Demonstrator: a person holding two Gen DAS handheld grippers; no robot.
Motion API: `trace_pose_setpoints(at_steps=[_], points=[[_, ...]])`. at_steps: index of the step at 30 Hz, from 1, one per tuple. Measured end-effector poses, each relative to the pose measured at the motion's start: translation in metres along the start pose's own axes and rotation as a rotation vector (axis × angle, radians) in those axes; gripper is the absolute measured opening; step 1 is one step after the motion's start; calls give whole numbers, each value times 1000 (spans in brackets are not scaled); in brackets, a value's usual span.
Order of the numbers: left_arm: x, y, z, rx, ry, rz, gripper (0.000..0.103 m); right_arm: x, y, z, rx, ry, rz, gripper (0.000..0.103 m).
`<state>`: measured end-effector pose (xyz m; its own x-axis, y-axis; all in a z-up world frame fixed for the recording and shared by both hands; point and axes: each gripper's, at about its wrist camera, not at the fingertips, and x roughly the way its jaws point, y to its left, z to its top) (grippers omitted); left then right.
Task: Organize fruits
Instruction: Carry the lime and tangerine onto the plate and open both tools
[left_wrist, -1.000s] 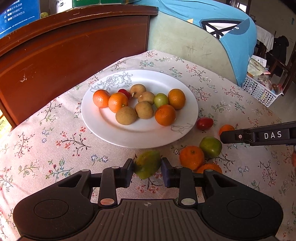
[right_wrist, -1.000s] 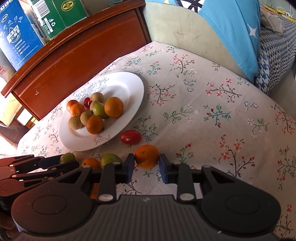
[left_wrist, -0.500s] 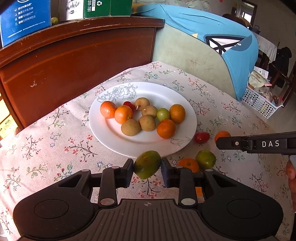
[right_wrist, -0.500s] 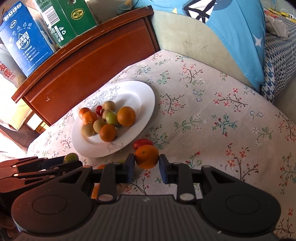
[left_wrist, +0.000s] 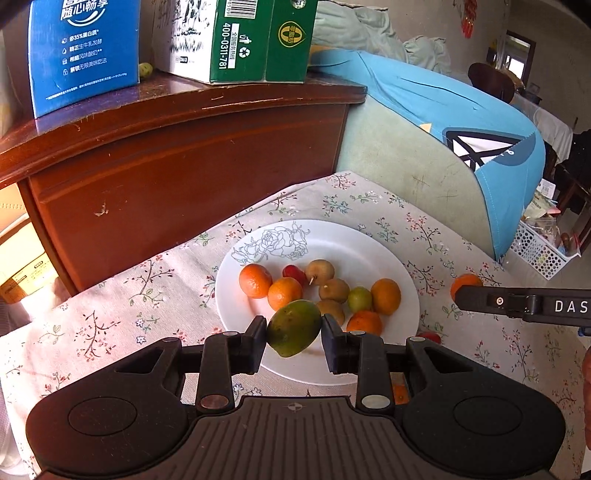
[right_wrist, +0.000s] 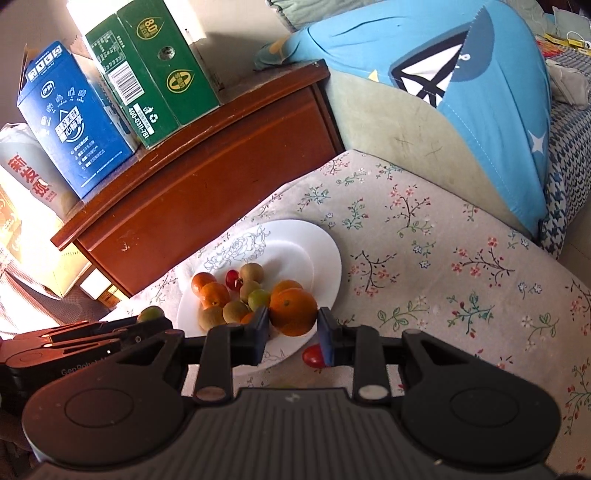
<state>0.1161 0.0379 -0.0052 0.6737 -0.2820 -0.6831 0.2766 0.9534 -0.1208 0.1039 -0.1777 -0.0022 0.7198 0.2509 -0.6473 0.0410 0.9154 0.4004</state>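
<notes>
Here, the black left gripper (left_wrist: 294, 341) pinches a green, yellow-tinged oval mango (left_wrist: 294, 327) between its two pads, holding it in the air over the near edge of the white round plate with a blue rose outline (left_wrist: 369, 243). The black right gripper (right_wrist: 291, 334) clamps a round orange (right_wrist: 293, 311) the same way, lifted above the plate's near right rim. On the plate lie several orange tangerines, brown round fruits, one small green fruit and a small red one, clustered toward its near half. A small red tomato (right_wrist: 312, 356) sits on the floral tablecloth (right_wrist: 424, 258) just beside the plate's near right edge. Behind the plate stands a reddish-brown wooden cabinet (left_wrist: 177, 173), with a blue carton (left_wrist: 83, 51) and a green carton (left_wrist: 255, 37) on top.
</notes>
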Motion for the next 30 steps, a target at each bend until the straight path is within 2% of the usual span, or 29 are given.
trace_pose_setpoints(at_steps=[9,16,23,25,30], points=[[25,11,10,-18,38,51,30,28,7,21,13,-27,35,28],[46,12,12,-21,71,65,30,58,9,26,12,4,45,28],[56,12,19,-32,78,73,30,77,9,26,17,35,33,29],[57,12,20,-34,75,72,30,81,8,25,23,46,39,32],[49,11,25,-40,47,62,32,79,9,26,34,40,40,32]])
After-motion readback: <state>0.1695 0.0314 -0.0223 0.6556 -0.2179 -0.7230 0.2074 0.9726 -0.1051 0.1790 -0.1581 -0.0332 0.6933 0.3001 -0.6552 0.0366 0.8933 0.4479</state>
